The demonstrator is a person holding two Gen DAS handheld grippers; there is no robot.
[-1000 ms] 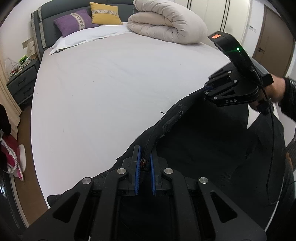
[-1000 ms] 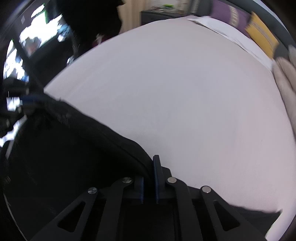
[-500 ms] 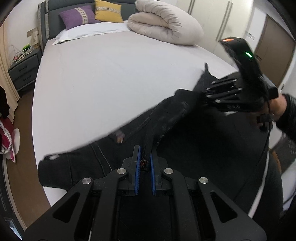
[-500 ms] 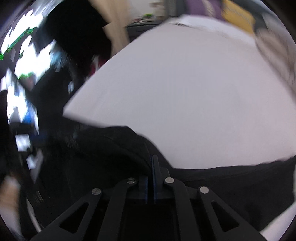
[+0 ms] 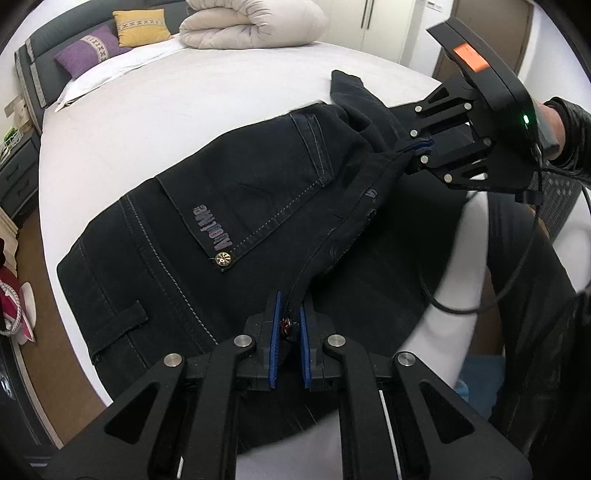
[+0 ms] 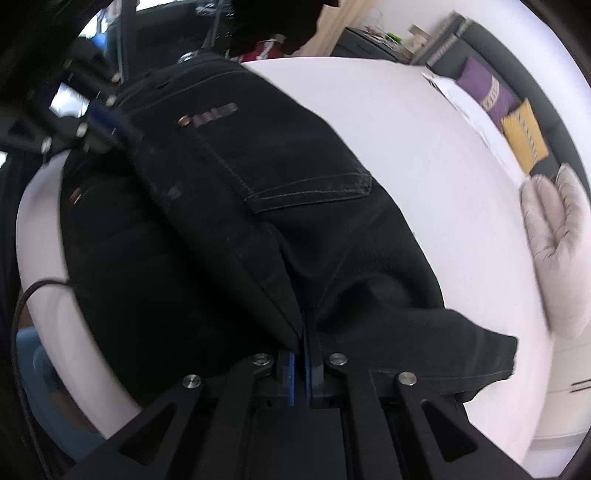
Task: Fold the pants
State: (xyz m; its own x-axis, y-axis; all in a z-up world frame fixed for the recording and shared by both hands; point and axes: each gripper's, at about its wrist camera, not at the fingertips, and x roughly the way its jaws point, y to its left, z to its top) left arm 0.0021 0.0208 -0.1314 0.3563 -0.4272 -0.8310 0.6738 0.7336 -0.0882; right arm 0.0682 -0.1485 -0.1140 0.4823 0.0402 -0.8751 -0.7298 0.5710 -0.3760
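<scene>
Pants (image 5: 236, 206): one pair, black denim, centre of the left wrist view, back pocket up, spread over the near edge of the bed (image 5: 177, 96), part hanging off toward the lower right.
Left gripper (image 5: 288, 350): lower centre of frame, pinching the waistband, a brass button between the blue pads.
Right gripper (image 6: 303, 362): lower centre of its own view, pinching a fold of cloth; seen upper right in the left wrist view.
Risk, slip: thick seam could pull out of either pinch if the stretch between the two tightens.
Risk, slide: hanging part likely to drag the rest off the bed if dropped early.
Risk, crooked fold: bunched leg at upper right could trap a crease.
Count, pillows: two, purple (image 5: 92, 50) and yellow (image 5: 142, 22), upper left.
Count, duvet (image 5: 255, 22): one, rolled, top centre.
</scene>
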